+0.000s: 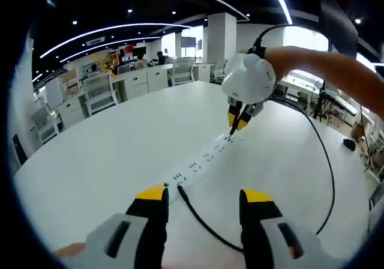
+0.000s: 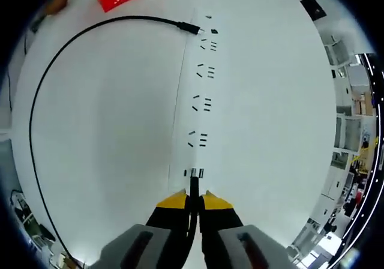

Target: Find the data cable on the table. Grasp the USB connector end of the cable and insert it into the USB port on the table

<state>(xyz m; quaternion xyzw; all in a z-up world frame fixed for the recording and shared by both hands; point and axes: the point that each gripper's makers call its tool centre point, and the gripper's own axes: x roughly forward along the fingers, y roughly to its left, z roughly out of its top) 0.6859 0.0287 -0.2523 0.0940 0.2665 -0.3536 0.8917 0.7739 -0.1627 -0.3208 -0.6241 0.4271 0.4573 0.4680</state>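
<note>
A: Data cable (image 2: 36,101): black, thin, limp; loops across the white table (image 2: 108,161). One plug (image 2: 191,28) lies beside the power strip's far end. Where is the USB connector?

B: USB connector (image 2: 194,185): pinched in the right gripper (image 2: 193,198), jaws closed on it, tip at the USB port (image 2: 194,173) at the power strip's (image 2: 198,101) near end. Whether seated, cannot tell.

A: Handling?

B: Light and floppy, likely; only the rigid connector shell is worth gripping. Strip is flat, matte white plastic.

A: Left gripper (image 1: 204,200)?

B: Jaws apart, empty, hovering over the cable's other plug.
</note>
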